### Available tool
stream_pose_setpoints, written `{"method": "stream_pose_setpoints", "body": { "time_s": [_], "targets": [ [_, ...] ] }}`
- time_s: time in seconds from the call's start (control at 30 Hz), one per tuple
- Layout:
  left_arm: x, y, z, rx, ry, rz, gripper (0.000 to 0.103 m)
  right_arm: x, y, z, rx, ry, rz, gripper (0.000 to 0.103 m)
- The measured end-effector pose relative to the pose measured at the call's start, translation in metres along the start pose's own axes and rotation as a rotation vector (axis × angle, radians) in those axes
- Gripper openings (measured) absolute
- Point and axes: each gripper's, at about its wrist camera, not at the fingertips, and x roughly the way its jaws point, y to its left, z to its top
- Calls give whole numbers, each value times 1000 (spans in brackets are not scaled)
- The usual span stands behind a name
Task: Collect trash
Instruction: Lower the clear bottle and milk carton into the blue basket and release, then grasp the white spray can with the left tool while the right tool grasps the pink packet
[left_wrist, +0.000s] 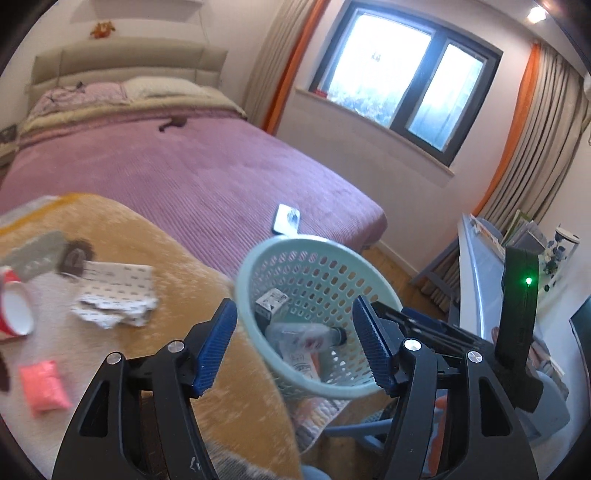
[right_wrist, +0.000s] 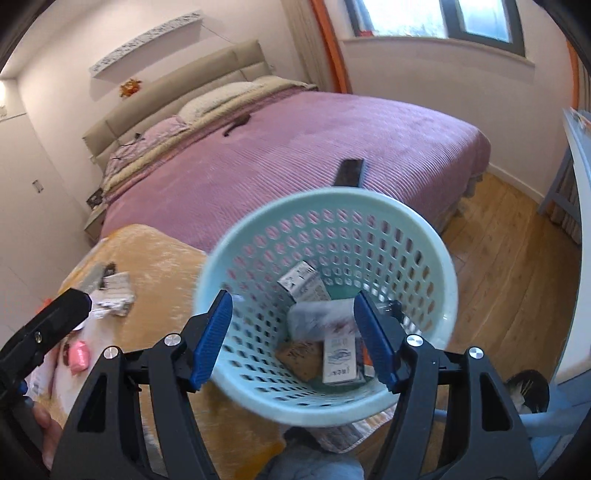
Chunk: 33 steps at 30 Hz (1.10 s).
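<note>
Pale-mint plastic, perforated: the basket (right_wrist: 325, 306) sits centre-right w/ its mouth tipped toward both cameras, already holding a few cartons and a crumpled clear bottle.

Going left to right in the left wrist view: a red-and-white cup (left_wrist: 14, 306) lies on its side at the far left edge of the tan blanket-covered surface (left_wrist: 192, 258), a pink packet (left_wrist: 44, 384) below it nearer the camera, then a crumpled printed wrapper (left_wrist: 118, 295) mid-surface, then the basket (left_wrist: 317, 310) off the surface's right edge. A phone (left_wrist: 286, 219) lies on the bed (left_wrist: 207, 162) beyond (prob. not trash).

Left tongs (left_wrist: 291, 339) are spread wide, nothing between them. Right tongs (right_wrist: 291, 332) likewise wide and empty, aimed straight into the basket; whether they touch its rim I can't tell.

Key relation: remaining trash lies left of both tongs, basket to the right. The left tongs are the nearer ones to wrapper and packet, so I'd judge they do the next pick. Wrapper's long axis runs roughly left-right across the surface, so the fingers want to close across its short side. Frames are motion-blurred, so fine detail is approx.
</note>
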Motion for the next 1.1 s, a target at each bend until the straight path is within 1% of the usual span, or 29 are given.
{"method": "stream_pose_setpoints", "body": {
  "time_s": [0.2, 0.33, 0.43, 0.5, 0.67, 0.77, 0.83, 1.0, 1.1],
  "targets": [
    [-56, 28, -2, -28, -84, 58, 64, -20, 49, -3, -93, -51, 59, 65],
    [-94, 58, -7, -70, -136, 134, 69, -24, 84, -9, -160, -64, 103, 65],
    [-126, 86, -12, -106, -176, 214, 74, -25, 112, -15, -213, -68, 137, 65],
    [-147, 106, -16, -129, -196, 290, 77, -24, 129, -19, -249, -67, 160, 65],
    [-186, 158, -31, -198, -218, 438, 80, -19, 172, -33, -334, -59, 212, 65],
    [-200, 191, -45, -247, -205, 509, 81, -12, 199, -46, -381, -48, 243, 65],
    [-205, 212, -54, -284, -186, 528, 81, -7, 215, -54, -408, -39, 266, 65],
    [-205, 254, -70, -344, -117, 558, 81, 9, 253, -79, -477, -2, 303, 65],
    [-199, 272, -75, -371, -82, 540, 81, 22, 272, -92, -502, 35, 321, 66]
  ]
}}
